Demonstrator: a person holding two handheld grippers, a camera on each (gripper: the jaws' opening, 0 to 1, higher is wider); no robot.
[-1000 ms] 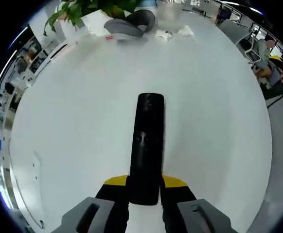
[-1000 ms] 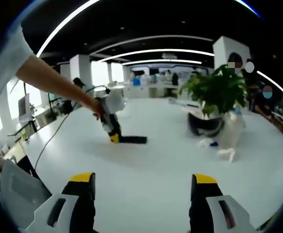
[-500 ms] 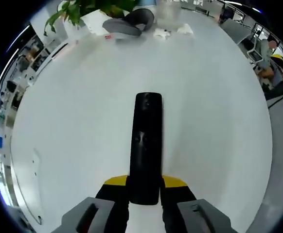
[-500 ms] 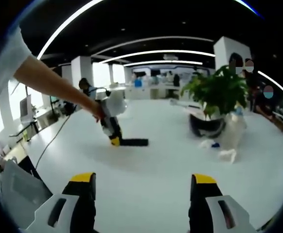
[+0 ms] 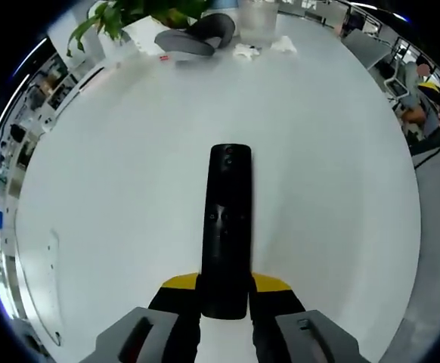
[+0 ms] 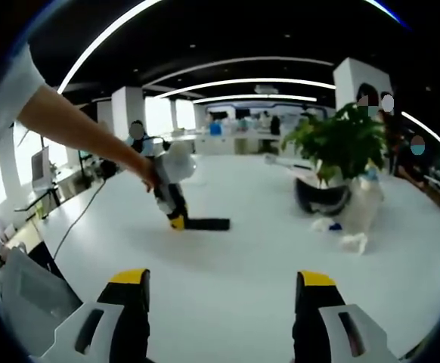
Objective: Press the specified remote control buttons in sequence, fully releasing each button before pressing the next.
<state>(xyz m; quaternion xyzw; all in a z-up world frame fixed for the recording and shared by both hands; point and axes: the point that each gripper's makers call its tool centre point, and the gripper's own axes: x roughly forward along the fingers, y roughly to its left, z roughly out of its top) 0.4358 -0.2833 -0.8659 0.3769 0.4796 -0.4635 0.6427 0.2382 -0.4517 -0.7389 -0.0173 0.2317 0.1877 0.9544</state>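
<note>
Black and long, one remote control (image 5: 226, 227) was seen lying flat on the white table (image 5: 333, 174) in the left gripper view, its near end pinched between the two yellow-tipped jaws of the left gripper (image 5: 225, 291). Its buttons faced up, and a small cluster of them could be made out near its middle. In the right gripper view the same remote control (image 6: 207, 223) was seen from the side, held at one end by the left gripper (image 6: 176, 220), which was gripped by a person's hand (image 6: 149, 177) on an outstretched arm. The two jaws of the right gripper (image 6: 220, 302) were spread wide apart, with nothing between them, above bare table well apart from the remote. One potted plant (image 6: 339, 145) stood at the far side of the table, with one dark curved object (image 6: 320, 197) at its base and two small white scraps (image 6: 339, 233) just beside it
</note>
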